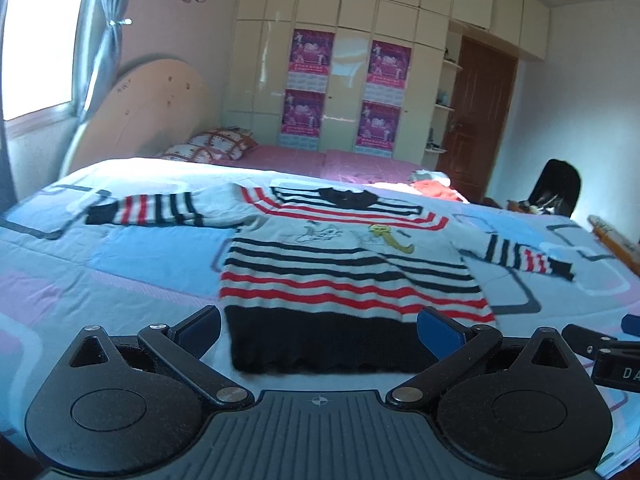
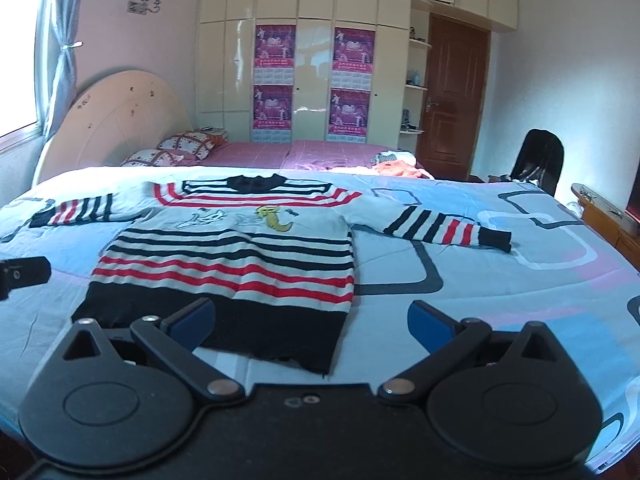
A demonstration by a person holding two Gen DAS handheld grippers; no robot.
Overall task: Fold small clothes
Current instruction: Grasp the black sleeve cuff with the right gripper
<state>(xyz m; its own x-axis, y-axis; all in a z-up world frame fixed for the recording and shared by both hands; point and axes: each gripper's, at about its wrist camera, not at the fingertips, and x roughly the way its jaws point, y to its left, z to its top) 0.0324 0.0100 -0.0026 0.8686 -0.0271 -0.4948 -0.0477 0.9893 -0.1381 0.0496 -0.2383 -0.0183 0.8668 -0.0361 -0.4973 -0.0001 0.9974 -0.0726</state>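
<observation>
Both claws hang low over the near edge of the bed, each spread wide and pinching nothing: the left claw (image 1: 318,330) with its blue pads straddling the black hem, the right claw (image 2: 312,320) with its left pad over the hem's right part and its right pad above bare quilt.

Flat on the quilt (image 2: 500,280) lies the sweater (image 2: 232,256), front up, a small child's knit with red and black stripes and a yellow motif on the chest. Its long axis runs from 6 to 12 o'clock in both wrist views: hem toward the cameras, collar (image 2: 254,182) pointing away toward the wardrobe (image 2: 316,76). One sleeve (image 2: 448,228) reaches out toward 3 o'clock, the other sleeve (image 2: 74,210) toward 9 o'clock, both laid nearly straight.

Risks, as I judge them: the knit is soft and stretchy, so a pinch taken at the hem could pick up the quilt beneath, or catch only the top layer and leave the back behind. Lifting one side faster than the other would skew the fold off the centre line and drag the sleeves into bunches.

Beyond, an orange garment (image 2: 396,169) lies at the far edge near 1 o'clock.
</observation>
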